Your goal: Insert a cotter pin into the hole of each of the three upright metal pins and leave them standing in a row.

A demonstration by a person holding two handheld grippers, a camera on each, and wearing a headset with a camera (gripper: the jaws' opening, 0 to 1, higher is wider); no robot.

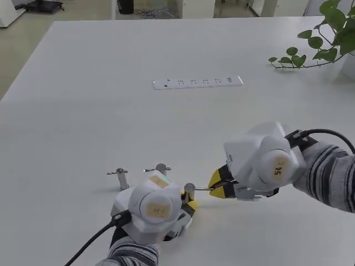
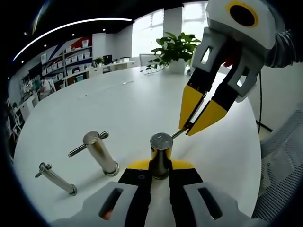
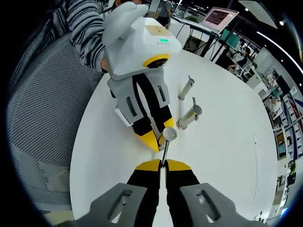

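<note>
Nothing can be read for certain. The round yellow sticker (image 1: 278,169) on the right gripper (image 1: 217,185) carries dark marks like two digits, too blurred to tell. The round label (image 1: 157,209) on the left gripper (image 1: 190,204) and the print on the far power strip (image 1: 198,82) are illegible too.

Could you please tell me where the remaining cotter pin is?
Low centre of head view: the thin steel cotter pin is in the right gripper, tip at the upright metal pin the left gripper clamps.
</note>
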